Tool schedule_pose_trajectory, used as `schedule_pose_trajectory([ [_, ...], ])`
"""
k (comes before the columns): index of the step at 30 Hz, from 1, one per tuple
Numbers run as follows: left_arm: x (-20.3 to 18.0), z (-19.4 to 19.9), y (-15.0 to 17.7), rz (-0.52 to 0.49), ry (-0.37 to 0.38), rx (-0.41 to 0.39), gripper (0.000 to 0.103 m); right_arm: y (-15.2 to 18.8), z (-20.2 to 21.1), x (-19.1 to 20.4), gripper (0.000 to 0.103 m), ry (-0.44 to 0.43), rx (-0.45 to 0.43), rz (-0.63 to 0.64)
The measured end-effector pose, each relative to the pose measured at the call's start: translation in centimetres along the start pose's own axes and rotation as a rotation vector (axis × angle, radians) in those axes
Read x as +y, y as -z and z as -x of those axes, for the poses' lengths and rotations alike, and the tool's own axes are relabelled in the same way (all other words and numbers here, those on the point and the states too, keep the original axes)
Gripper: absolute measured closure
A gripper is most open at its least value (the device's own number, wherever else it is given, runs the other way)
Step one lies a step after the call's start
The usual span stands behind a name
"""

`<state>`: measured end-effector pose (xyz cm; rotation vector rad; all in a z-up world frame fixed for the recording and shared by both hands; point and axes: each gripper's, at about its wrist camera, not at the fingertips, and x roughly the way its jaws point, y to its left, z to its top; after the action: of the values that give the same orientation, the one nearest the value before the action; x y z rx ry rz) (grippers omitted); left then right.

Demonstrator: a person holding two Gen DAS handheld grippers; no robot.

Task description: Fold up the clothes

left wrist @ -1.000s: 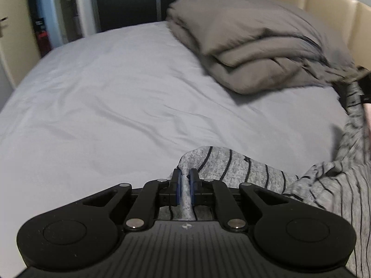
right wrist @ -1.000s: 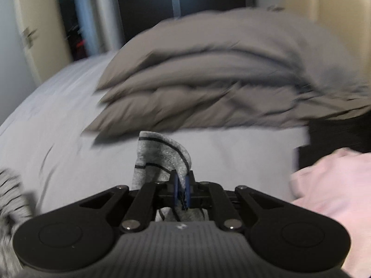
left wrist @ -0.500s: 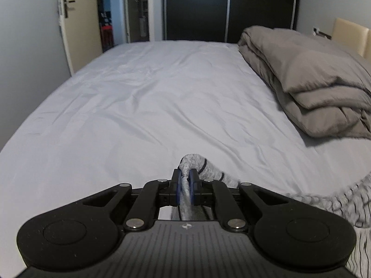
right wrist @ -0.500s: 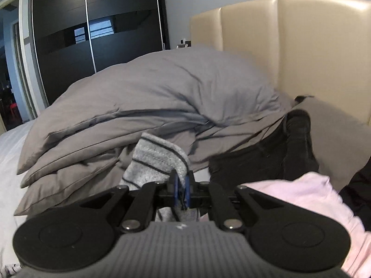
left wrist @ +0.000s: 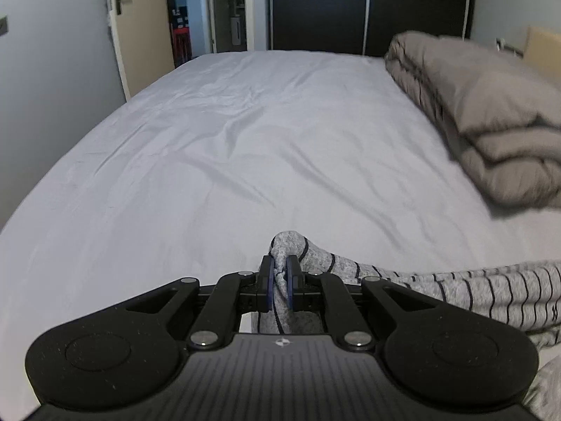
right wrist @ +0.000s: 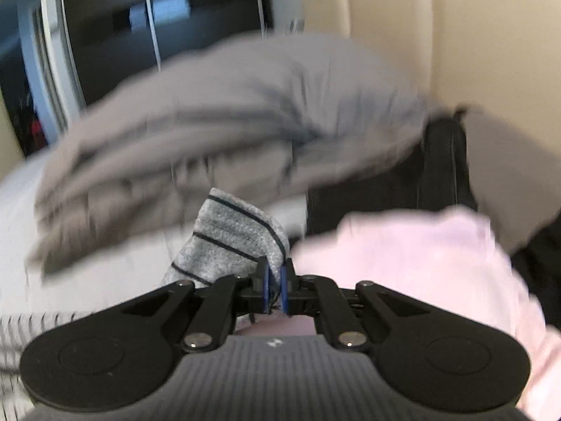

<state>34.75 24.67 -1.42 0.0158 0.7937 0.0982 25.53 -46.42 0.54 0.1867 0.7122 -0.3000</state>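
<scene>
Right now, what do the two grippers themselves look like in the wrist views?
Both look identical. The left gripper and right gripper are matte black, with a ribbed grey body bearing a small emblem, two rounded lobes with circular recesses, angled link arms with silver pivot screws, and short black fingers faced with blue pads. No cables, hands or sleeves show.
</scene>
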Motion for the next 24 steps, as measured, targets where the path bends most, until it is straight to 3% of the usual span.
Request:
schedule_pose_trajectory([
  [4,-0.8,-0.4,0.4,-0.046,-0.033,0.007,0.098,3.6,-0.2,0.1,0.095,-0.03,0.168,0.115],
  [9,-1.1,-0.9,0.8,-0.046,-0.044,0.024,0.098,4.9,1.1,1.0,0.087,-0.034,0.245,0.303],
  [11,-1.3,-1.0,0.9,-0.054,-0.046,0.028,0.098,4.2,1.5,1.3,0.049,-0.025,0.24,0.331],
  [12,-1.3,-1.0,1.0,-0.057,-0.046,0.028,0.097,3.5,1.4,1.7,0.046,-0.03,0.228,0.33],
  [21,-0.9,-1.8,1.4,-0.036,-0.04,0.054,0.097,-2.6,-0.2,5.7,0.048,-0.074,0.123,0.317],
  [24,-0.9,-1.8,1.5,-0.044,-0.037,0.051,0.097,-3.4,-4.7,7.0,0.048,0.001,0.173,0.33],
])
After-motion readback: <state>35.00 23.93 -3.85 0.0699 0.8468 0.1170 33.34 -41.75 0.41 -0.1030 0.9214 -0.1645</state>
